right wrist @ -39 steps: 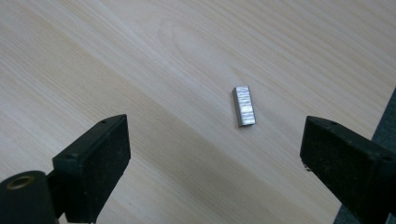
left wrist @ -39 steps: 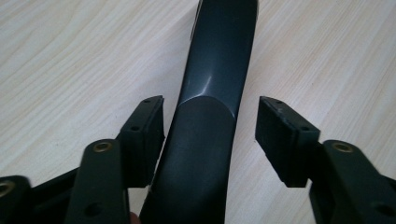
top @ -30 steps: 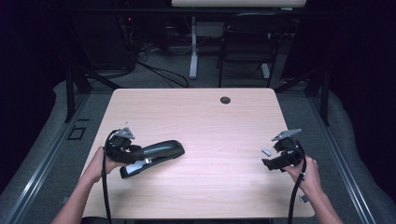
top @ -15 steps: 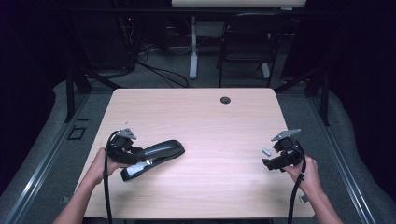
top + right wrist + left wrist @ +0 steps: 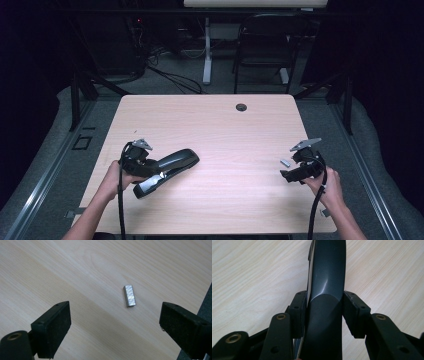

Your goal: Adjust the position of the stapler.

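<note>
Jaws of my left gripper point(image 5: 324, 312) clench the glossy dark-grey curved plastic stapler point(image 5: 325, 285); right gripper point(image 5: 115, 322) gapes over a small silver staple strip point(image 5: 129, 295).

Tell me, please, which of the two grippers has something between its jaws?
The left gripper: its jaws sit either side of the dark stapler. The right gripper stands wide open above a strip of staples on the table.

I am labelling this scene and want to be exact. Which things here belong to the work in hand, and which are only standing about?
In the work:
- stapler, between the pads of the left gripper
- small block of staples, lying on the table ahead of the open right gripper

Standing about:
- chair beyond the table
- cables on the floor
</note>
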Tool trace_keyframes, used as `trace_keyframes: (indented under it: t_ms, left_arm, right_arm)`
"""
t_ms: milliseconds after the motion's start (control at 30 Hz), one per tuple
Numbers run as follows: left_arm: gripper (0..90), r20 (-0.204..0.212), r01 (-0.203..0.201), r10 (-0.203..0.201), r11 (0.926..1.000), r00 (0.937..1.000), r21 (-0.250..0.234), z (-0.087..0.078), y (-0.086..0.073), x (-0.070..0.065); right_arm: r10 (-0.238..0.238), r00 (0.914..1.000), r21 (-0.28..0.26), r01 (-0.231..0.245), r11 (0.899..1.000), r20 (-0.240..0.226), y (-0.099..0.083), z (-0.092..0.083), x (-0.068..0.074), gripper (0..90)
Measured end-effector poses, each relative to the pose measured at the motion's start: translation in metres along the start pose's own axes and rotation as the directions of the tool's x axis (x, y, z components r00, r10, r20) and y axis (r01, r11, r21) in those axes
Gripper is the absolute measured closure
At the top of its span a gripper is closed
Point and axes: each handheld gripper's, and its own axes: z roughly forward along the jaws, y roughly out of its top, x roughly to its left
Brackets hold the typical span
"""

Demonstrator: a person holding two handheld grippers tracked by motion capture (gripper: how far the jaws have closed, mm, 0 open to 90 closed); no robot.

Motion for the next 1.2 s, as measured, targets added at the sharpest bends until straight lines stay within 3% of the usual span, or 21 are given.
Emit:
trace_keyframes:
  t_ms: [467,600,767,867,1033,1067,1167,1200]
  left_arm:
    - [56.8,-0.007,0.033,-0.033,0.9991,0.9994,0.025,0.008,0.005,-0.008]
    - [54.1,0.009,0.041,-0.041,0.9989,0.9991,0.024,0.006,0.006,-0.007]
    - [44.2,0.049,0.052,-0.05,0.9981,0.9976,-0.034,-0.009,0.009,-0.007]
    - [44.3,0.053,0.057,-0.053,0.9956,0.9972,-0.074,-0.02,0.01,-0.006]
    - [51.7,0.037,0.061,-0.057,0.9902,0.9977,-0.125,-0.038,0.009,-0.002]
    - [55.1,0.006,0.062,-0.062,0.9883,0.9981,-0.14,-0.044,0.006,0.0]
    - [67.0,-0.028,0.058,-0.062,0.9903,0.9977,-0.126,-0.049,0.004,0.003]
    - [71.0,-0.045,0.062,-0.067,0.9929,0.9968,-0.101,-0.049,0.0,0.006]
  right_arm:
    - [0.001,1.0,-0.003,-0.001,1.0,-0.007,0.0,0.001,0.0,10.3]
    - [0.001,1.0,-0.003,-0.001,1.0,-0.009,0.0,0.001,0.0,10.4]
    - [0.004,1.0,-0.001,-0.004,1.0,-0.006,-0.001,0.0,0.0,10.4]
    - [0.0,0.9999,-0.005,0.0,1.0,-0.011,-0.001,-0.001,0.001,10.5]
    - [0.001,1.0,-0.002,-0.001,1.0,-0.004,-0.001,-0.002,0.001,10.5]
    - [0.002,1.0,-0.004,-0.002,1.0,-0.002,-0.001,-0.002,0.001,10.5]
    - [-0.001,1.0,-0.003,0.001,1.0,-0.001,-0.001,-0.002,0.001,10.5]
    - [-0.001,1.0,-0.002,0.001,1.0,0.0,-0.001,-0.002,0.001,10.5]
